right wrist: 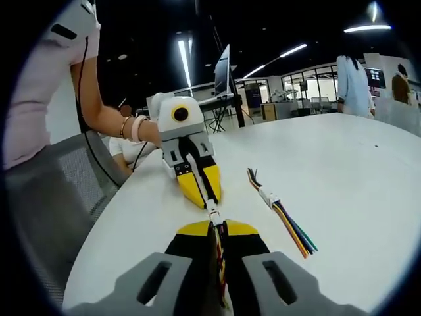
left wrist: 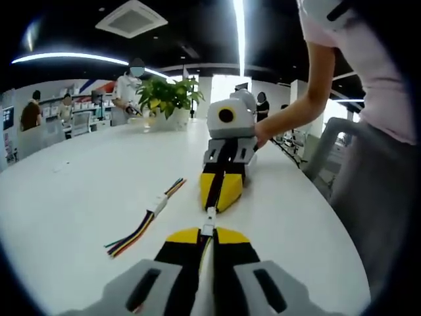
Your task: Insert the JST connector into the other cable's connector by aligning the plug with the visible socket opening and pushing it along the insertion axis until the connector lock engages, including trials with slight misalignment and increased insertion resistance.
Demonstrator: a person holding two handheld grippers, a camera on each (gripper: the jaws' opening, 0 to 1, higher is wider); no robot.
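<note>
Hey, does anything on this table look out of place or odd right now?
Nothing looks damaged or spilled. A spare multicoloured ribbon cable with a white connector lies loose on the white table, beside the two yellow-tipped grippers that meet nose to nose over a small white connector.

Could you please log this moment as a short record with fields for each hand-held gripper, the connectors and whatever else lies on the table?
left hand-held gripper: shut on a cable, its white connector at the tips
right hand-held gripper: shut on a cable, white connector at the tips
connectors: meeting tip to tip between the yellow jaws; whether the lock is engaged cannot be told
spare cable: multicoloured wires with white connector, lying on the white table, untouched
background: potted plant
</note>
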